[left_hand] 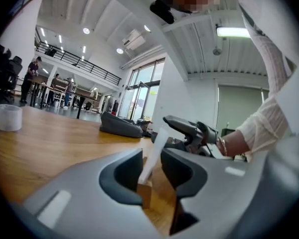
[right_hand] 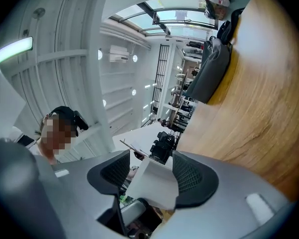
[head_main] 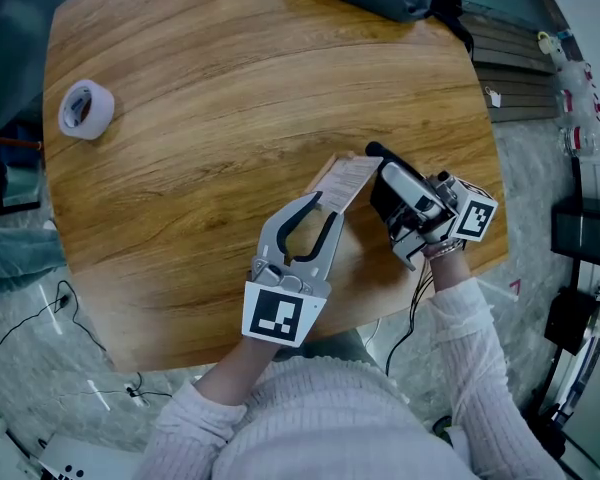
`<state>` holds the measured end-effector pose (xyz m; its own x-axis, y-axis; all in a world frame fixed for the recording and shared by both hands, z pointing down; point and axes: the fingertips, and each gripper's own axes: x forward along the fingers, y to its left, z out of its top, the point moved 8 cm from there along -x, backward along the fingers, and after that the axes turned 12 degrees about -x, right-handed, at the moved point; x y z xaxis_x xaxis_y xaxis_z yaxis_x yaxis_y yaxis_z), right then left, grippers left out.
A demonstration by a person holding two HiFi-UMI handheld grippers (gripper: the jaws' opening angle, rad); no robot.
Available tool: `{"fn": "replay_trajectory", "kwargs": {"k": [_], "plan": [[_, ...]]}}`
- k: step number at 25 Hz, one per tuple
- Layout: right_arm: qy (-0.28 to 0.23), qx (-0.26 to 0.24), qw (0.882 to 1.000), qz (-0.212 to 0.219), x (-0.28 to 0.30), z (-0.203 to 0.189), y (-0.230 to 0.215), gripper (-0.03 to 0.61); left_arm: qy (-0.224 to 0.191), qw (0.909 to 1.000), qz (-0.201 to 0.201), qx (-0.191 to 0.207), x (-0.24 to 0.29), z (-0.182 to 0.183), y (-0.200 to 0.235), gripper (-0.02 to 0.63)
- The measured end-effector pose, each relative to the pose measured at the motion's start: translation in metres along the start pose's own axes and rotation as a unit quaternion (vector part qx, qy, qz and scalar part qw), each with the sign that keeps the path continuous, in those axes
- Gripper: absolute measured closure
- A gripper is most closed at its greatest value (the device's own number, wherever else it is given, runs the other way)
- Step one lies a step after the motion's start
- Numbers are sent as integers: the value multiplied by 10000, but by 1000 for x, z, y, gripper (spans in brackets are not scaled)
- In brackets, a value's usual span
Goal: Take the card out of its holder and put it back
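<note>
The left gripper (left_hand: pixel 152 167) is standing with its jaws apart around the wooden holder (left_hand: pixel 144 194). The white card (left_hand: pixel 155 147) is leaning rightward in it. The right gripper (left_hand: pixel 178 124) is hovering just beyond, above the table (left_hand: pixel 50 148).

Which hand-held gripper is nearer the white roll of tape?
Left. The left hand-held gripper lies right of the white roll of tape; the right hand-held gripper lies even farther right.

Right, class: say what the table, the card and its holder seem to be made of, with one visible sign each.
Table: wood or wood veneer, smooth with a soft sheen; streaky grain.
Card: white paper or thin cardstock, matte; thin edge, faint print.
Holder: probably pale bare wood; a plain tan block.
</note>
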<state>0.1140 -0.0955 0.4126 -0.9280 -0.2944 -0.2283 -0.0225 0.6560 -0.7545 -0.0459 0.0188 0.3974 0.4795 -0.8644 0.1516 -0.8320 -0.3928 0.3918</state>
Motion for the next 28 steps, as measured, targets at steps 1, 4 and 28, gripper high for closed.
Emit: {"fn": "replay_trajectory", "kwargs": {"k": [1,4,28], "plan": [[-22,-27,10000,-48,-2,0,0,320,-17,10000,27,-93,-1,0,2,499],[-155,-136,9994,-290,-9,2,3,302,-17,9997,58,-250,-4,1,7,466],[1481,-2745,9181,-2446,4,-81,117,578,340,9892,-645,-1271,-56,27,-1,604]]}}
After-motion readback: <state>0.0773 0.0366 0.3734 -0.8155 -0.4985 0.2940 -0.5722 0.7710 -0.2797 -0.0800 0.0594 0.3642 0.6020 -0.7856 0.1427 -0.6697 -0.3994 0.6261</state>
